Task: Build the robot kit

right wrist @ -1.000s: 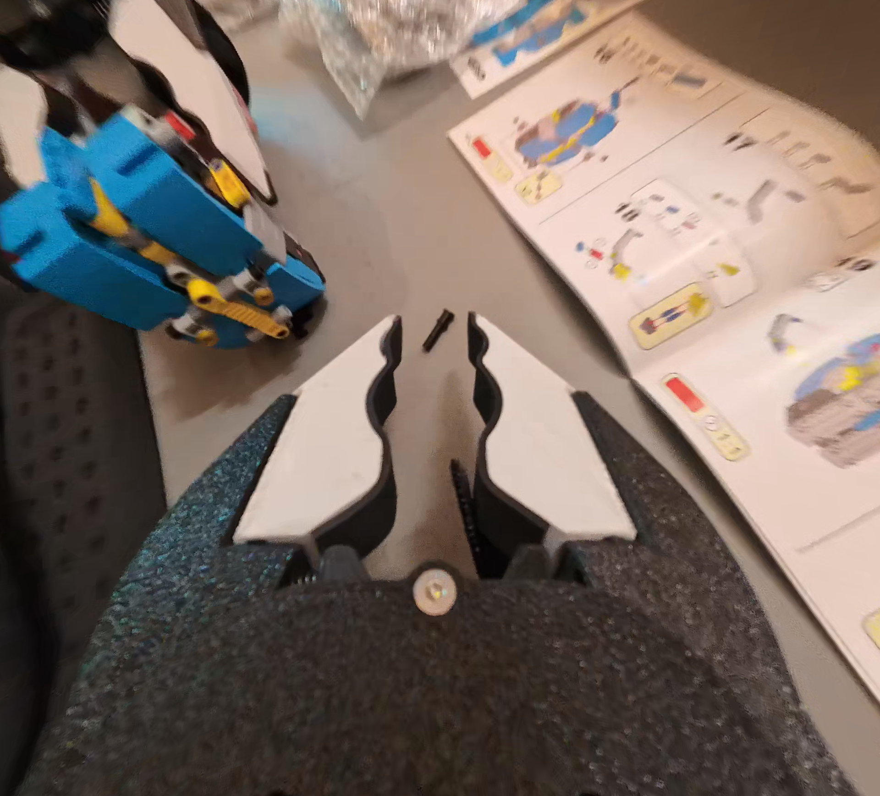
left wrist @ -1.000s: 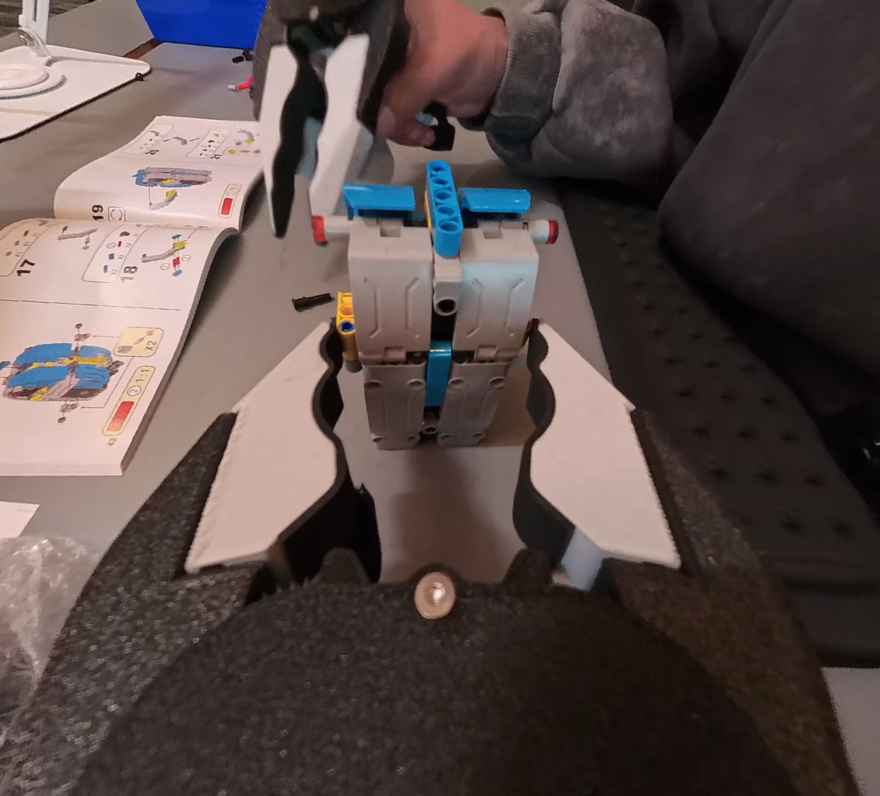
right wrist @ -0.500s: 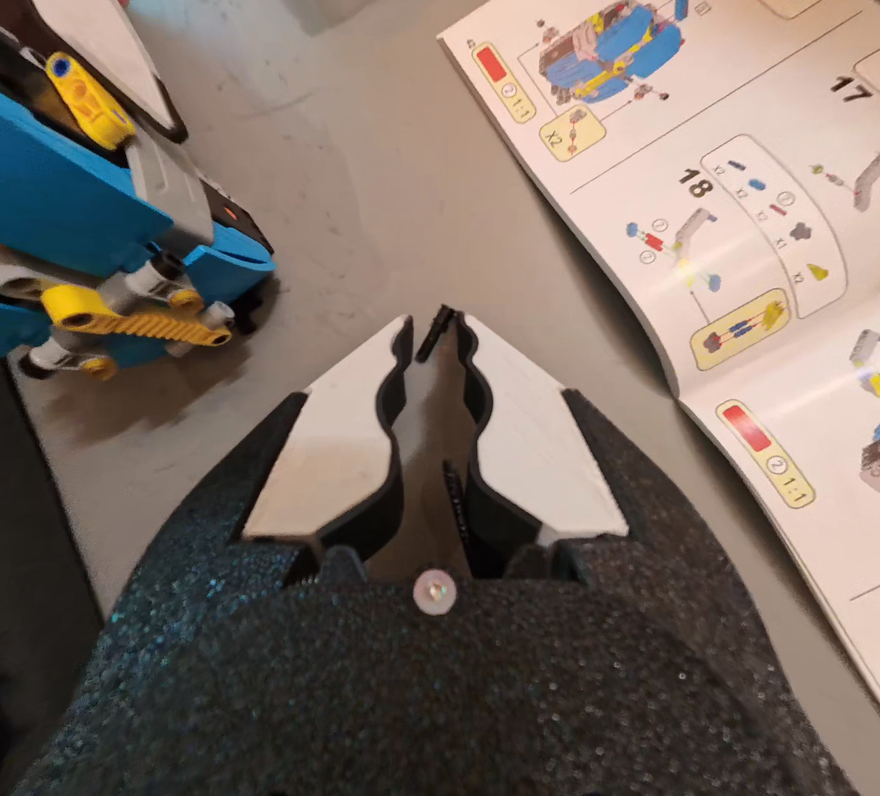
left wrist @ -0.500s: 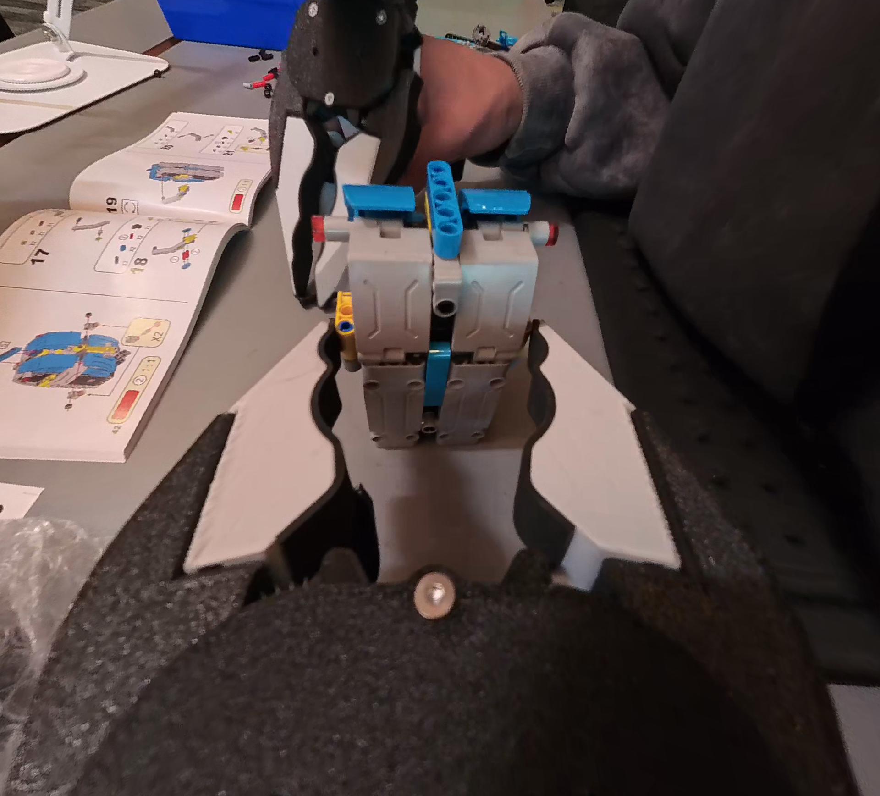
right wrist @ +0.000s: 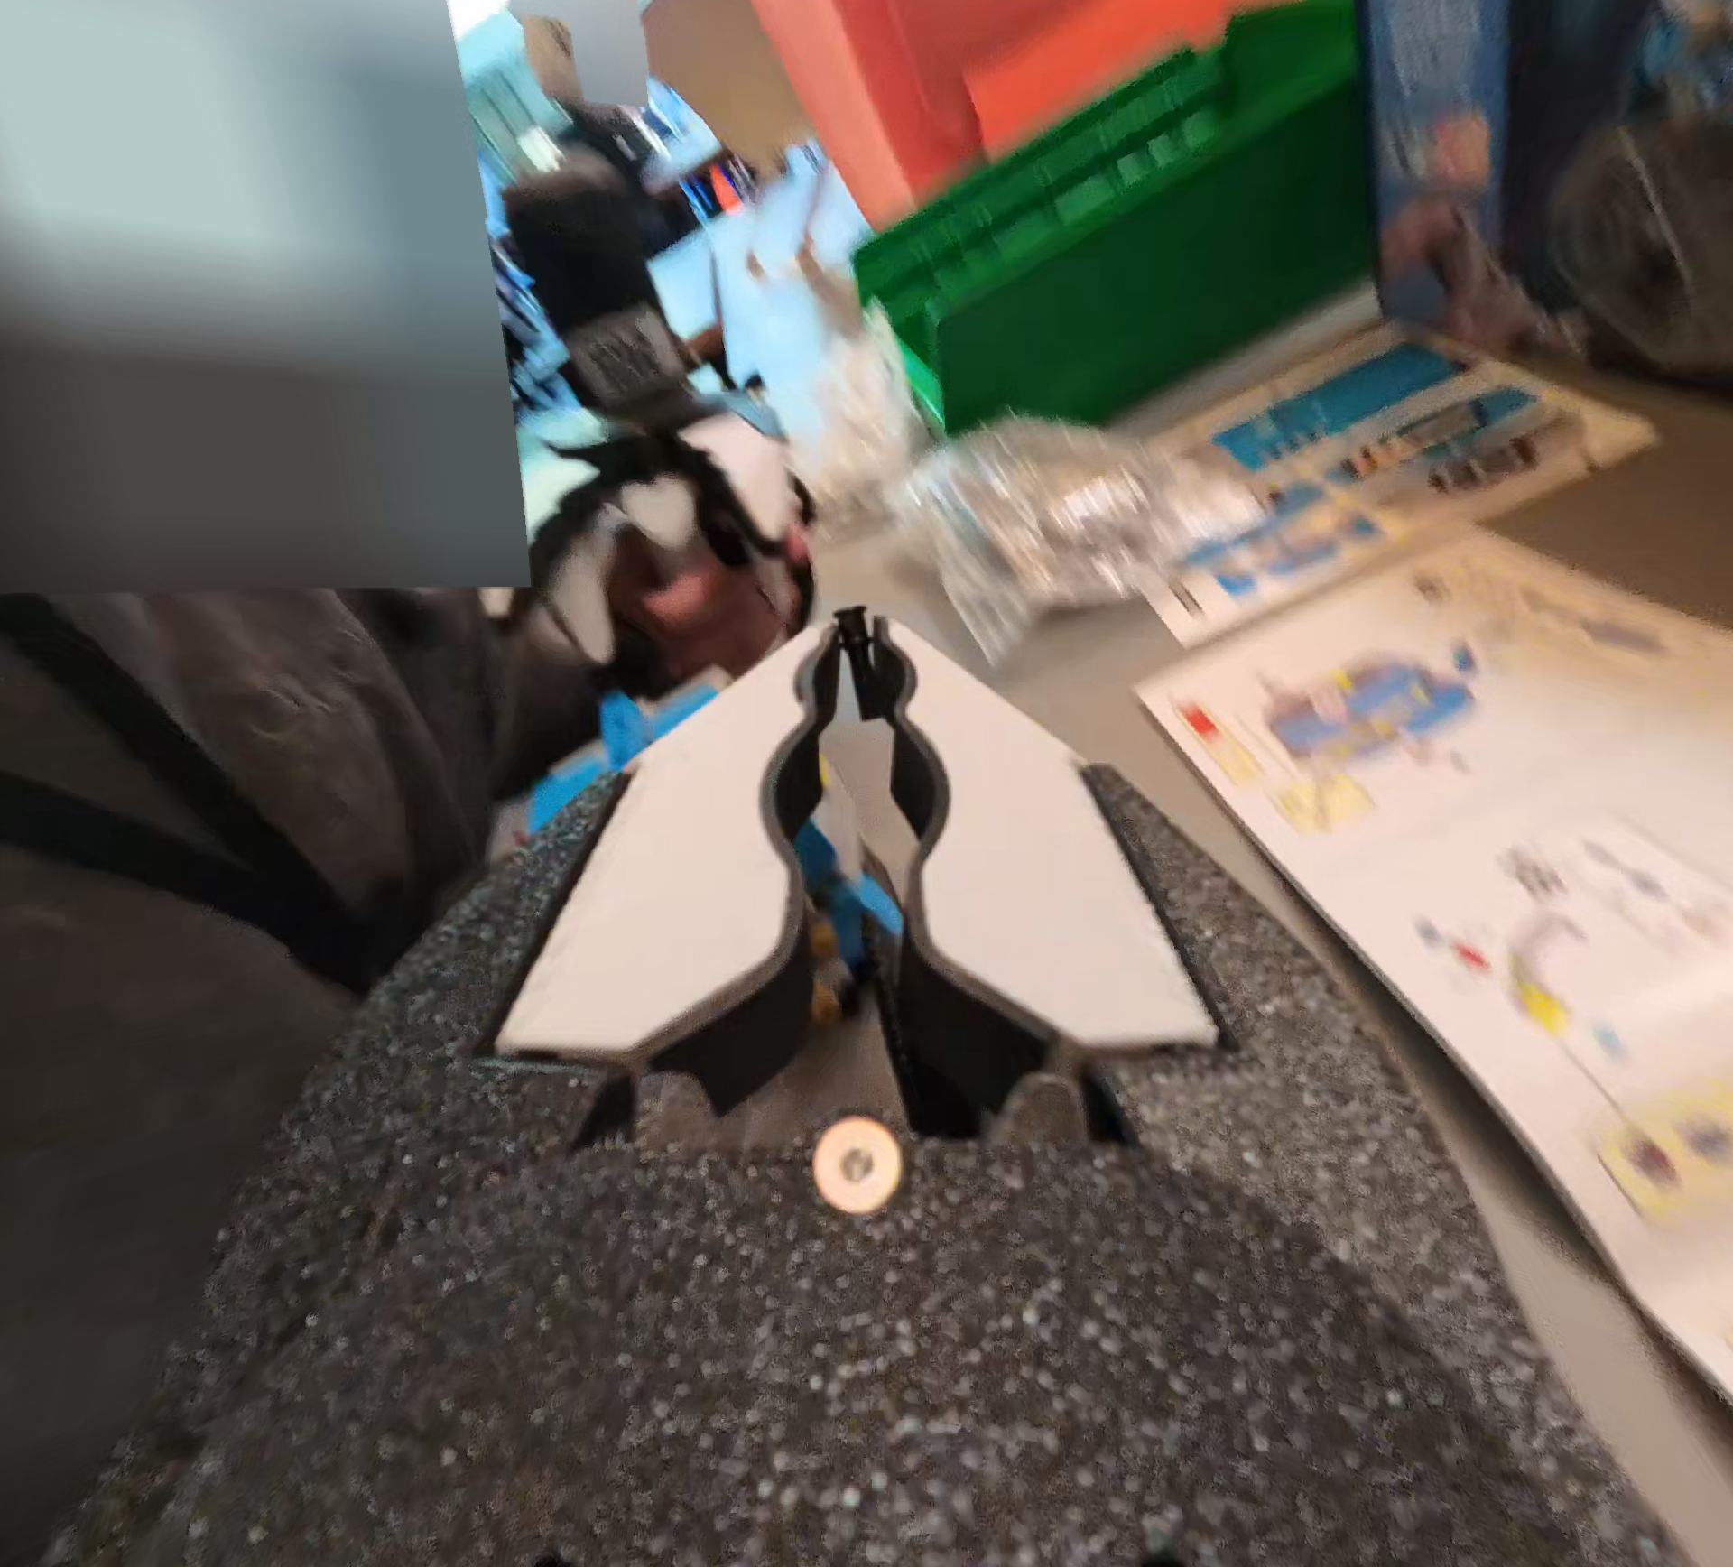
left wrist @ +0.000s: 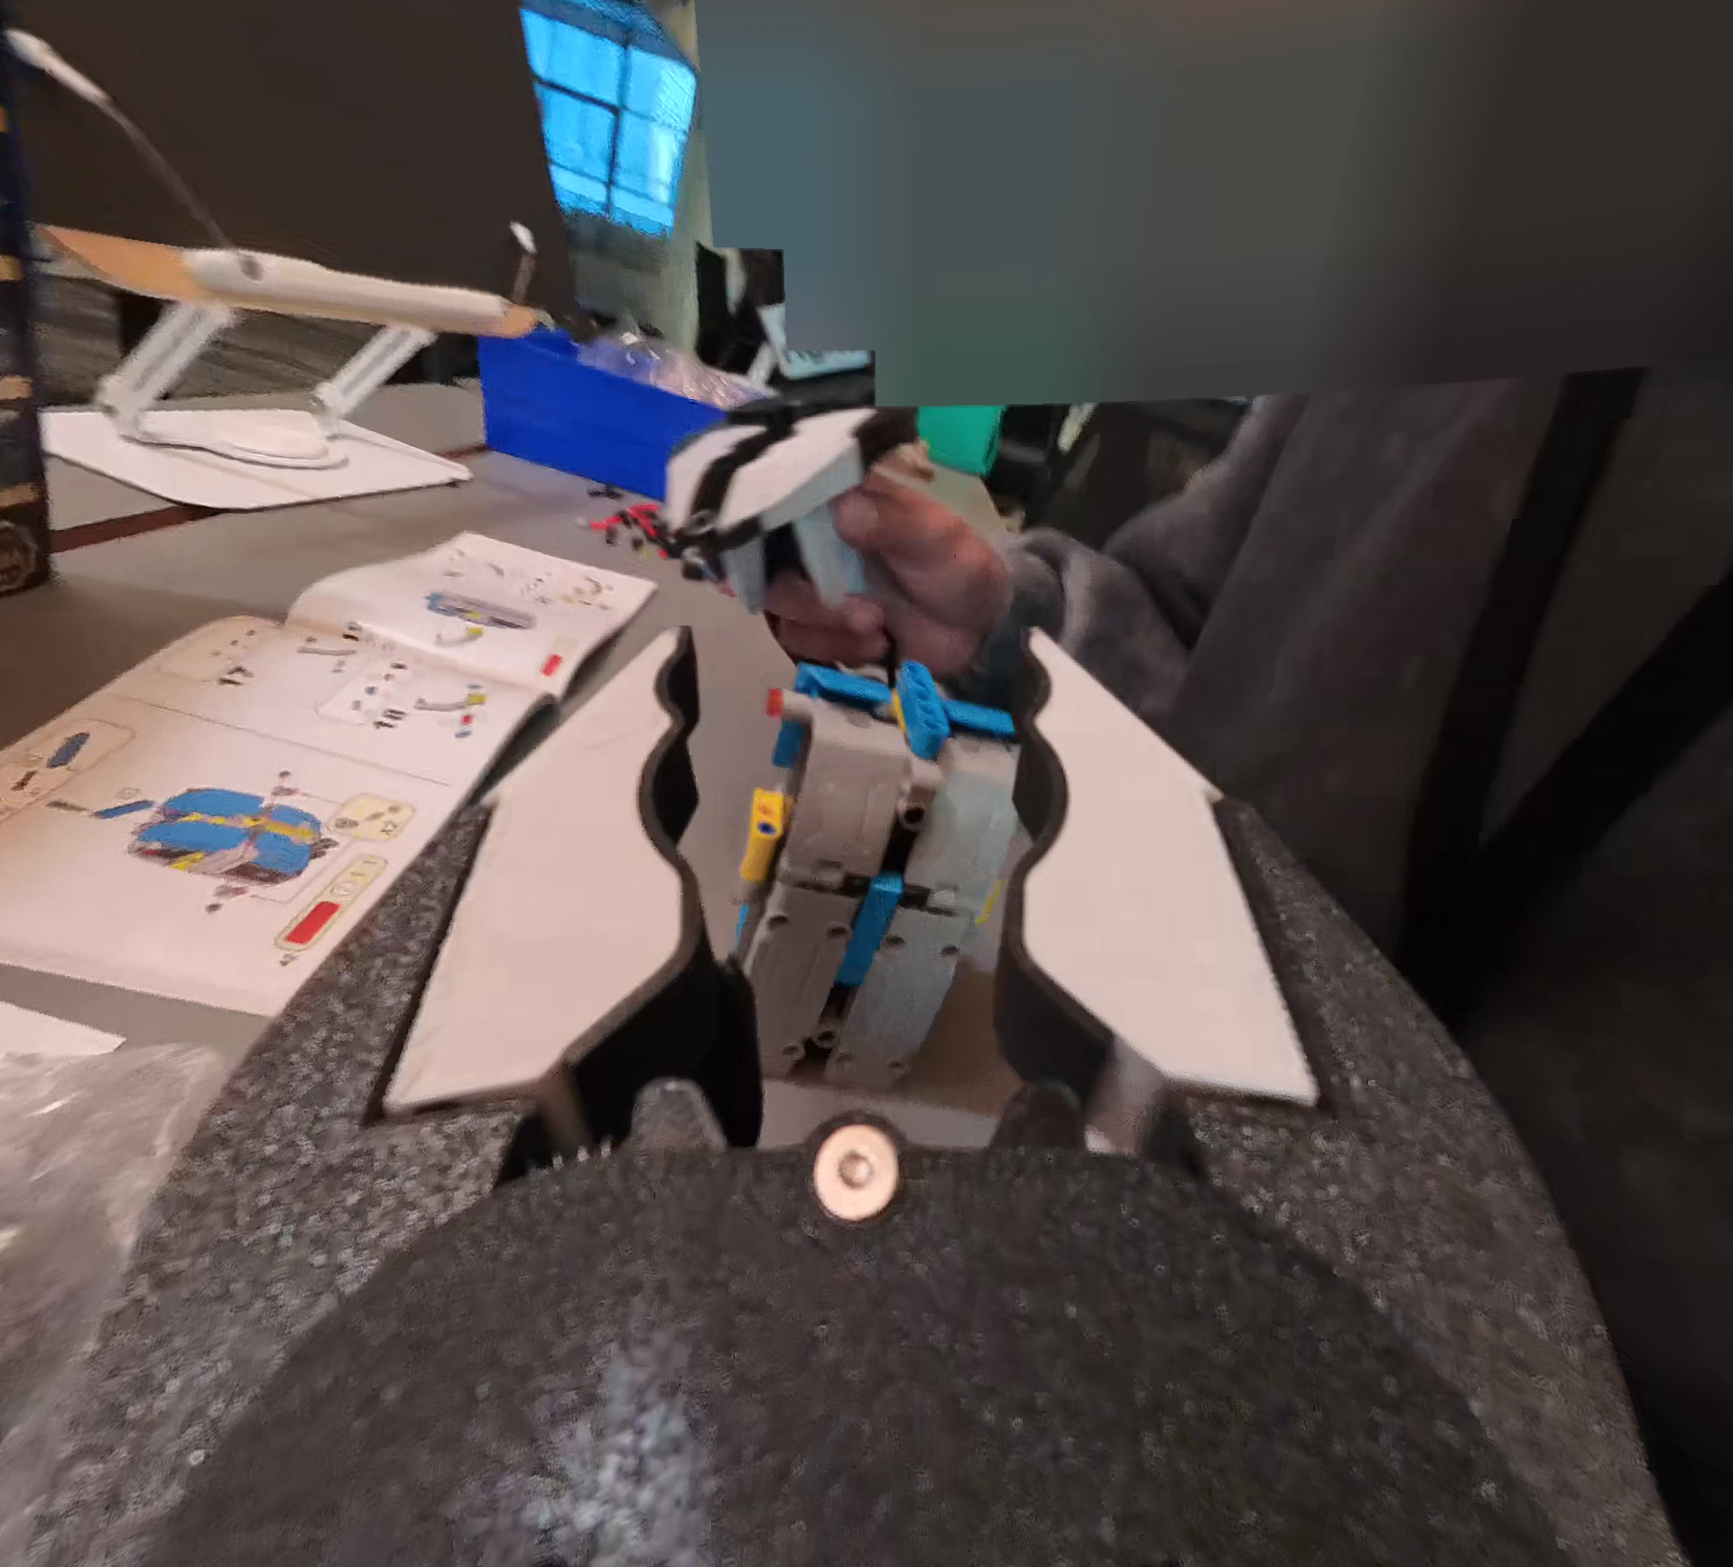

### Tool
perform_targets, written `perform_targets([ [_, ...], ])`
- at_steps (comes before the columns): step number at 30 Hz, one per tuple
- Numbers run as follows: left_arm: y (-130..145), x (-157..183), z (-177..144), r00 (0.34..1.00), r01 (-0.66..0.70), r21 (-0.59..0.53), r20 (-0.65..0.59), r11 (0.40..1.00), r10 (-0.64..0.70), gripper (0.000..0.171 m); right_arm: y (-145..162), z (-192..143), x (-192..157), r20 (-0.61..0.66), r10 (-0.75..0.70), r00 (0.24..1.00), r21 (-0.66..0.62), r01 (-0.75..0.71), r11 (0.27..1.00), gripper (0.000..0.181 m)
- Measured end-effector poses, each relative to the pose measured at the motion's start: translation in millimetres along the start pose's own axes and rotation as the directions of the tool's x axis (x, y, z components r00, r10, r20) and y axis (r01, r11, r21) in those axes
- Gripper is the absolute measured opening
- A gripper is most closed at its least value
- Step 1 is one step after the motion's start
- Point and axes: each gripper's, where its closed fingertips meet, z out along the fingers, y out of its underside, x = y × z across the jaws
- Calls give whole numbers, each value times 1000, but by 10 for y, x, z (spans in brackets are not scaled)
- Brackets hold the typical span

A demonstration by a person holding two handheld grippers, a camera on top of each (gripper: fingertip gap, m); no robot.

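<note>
A grey, blue and yellow brick model (left wrist: 872,856) stands between the wide-set fingers of my left gripper (left wrist: 858,650), which is shut on its sides. My right gripper (right wrist: 858,636) is shut on a small black pin (right wrist: 855,631) that sticks out of its fingertips, held above the table. In the left wrist view the right gripper (left wrist: 727,509) and the hand holding it hover just beyond the top of the model. In the right wrist view, blue parts of the model (right wrist: 624,725) show behind and between the fingers, with the left gripper (right wrist: 675,528) blurred beyond.
An open instruction booklet (left wrist: 281,772) lies left of the model and also shows in the right wrist view (right wrist: 1454,819). A blue bin (left wrist: 581,415) and a white stand (left wrist: 253,434) stand farther back. A green bin (right wrist: 1078,284), plastic bags (right wrist: 1032,509) and a leaflet (right wrist: 1388,434) are nearby. Left tips to right tips: about 7 centimeters.
My right gripper closed on the black pin lying on the table, lifted it and swung up towards the model. My left gripper tilted, with the model sitting deeper between its fingers.
</note>
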Motion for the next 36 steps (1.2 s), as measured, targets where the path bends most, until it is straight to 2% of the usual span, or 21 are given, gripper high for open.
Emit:
perform_targets([
  [2,-76,-115,-40,998,30,42,55,999,-32,66,-247,73,-204,105,4,995,112,-16,994,6],
  [4,-58,-169,-31,994,1,24,106,1000,-3,61,-433,192,-375,200,29,979,169,-63,984,6],
  [7,-114,-112,0,988,-59,47,143,997,51,54,-464,467,-472,169,16,986,139,-40,990,6],
  [9,-184,-27,10,988,-67,80,141,995,55,52,-420,604,-569,115,-54,992,97,43,994,6],
  [12,-318,51,-17,983,-101,133,169,986,78,39,-359,711,-682,63,-131,989,46,128,991,6],
  [14,-356,81,-32,980,-122,133,175,984,97,32,-397,704,-741,78,-108,991,83,101,991,6],
  [16,-350,60,-55,975,-137,118,190,984,113,16,-393,684,-748,97,-74,993,93,65,993,6],
  [17,-337,19,-71,971,-142,107,208,984,118,4,-379,672,-738,101,-61,993,95,52,994,6],
  [24,-198,-44,-72,972,-139,17,192,990,133,3,-267,599,-662,118,-6,993,92,-5,996,6],
  [28,-131,-96,-74,948,-209,-59,232,976,217,3,-203,568,-607,108,-9,994,44,4,999,6],
  [32,-9,-197,-71,878,-323,-200,302,925,372,3,-59,560,-519,72,-31,997,-66,36,997,7],
  [36,81,-268,-79,739,-472,-366,332,802,587,4,31,550,-443,-38,-190,981,-197,179,964,7],
])
